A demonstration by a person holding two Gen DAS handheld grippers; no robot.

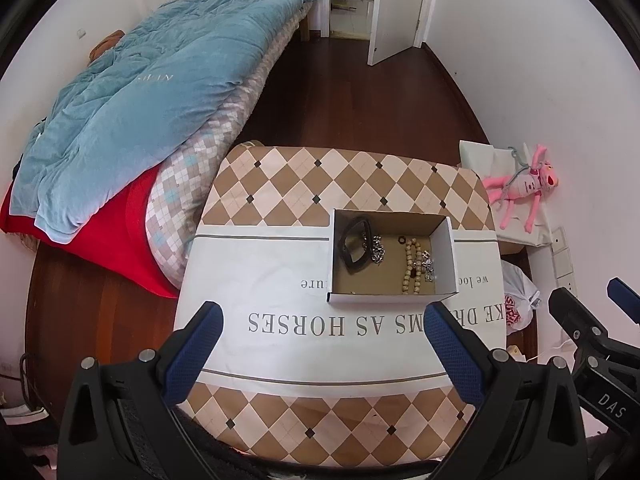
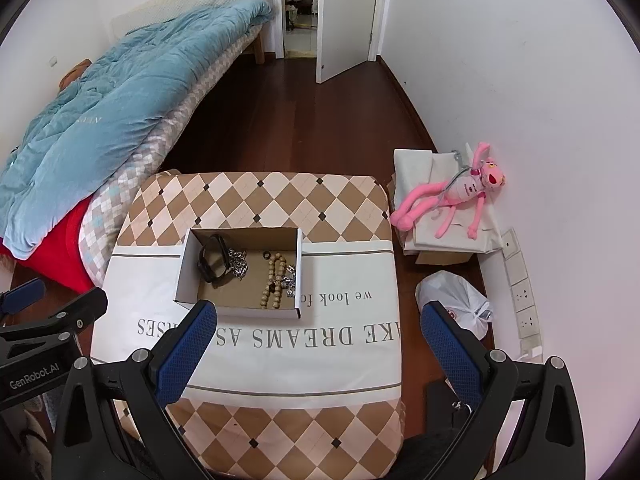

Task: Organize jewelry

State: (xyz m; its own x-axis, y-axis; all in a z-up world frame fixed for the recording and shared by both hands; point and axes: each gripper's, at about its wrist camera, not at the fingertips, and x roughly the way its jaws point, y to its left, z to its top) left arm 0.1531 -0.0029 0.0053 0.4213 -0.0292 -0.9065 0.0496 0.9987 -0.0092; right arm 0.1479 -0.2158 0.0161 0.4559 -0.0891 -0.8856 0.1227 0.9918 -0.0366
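The cardboard box [image 1: 390,260] sits open-topped on the covered table [image 1: 280,280], a bit right of centre in the left wrist view, w/ all the jewelry inside it. At the box's left end lies a black bracelet [image 1: 354,246], a silver chain [image 1: 376,250] touching it on its right. Toward the right end runs a string of wooden beads [image 1: 412,266], a small dark ring [image 1: 401,239] just beyond its far end, and a silvery trinket [image 1: 428,266] beside the beads (too small to tell what it is exactly).

The left gripper [image 1: 324,332] hovers over the near part of the tablecloth, blue pads spread wide, nothing between them. The right gripper [image 2: 316,332] hangs likewise, jaws wide apart and empty, its left pad overlapping the box's near corner in view.

Further out: a bed w/ a blue quilt [image 1: 152,92] on the left, a pink plush toy [image 2: 460,196] on folded paper by the right wall, a white plastic bag [image 2: 456,300] on the floor nearer, and an open door [image 2: 344,20] at the far end.
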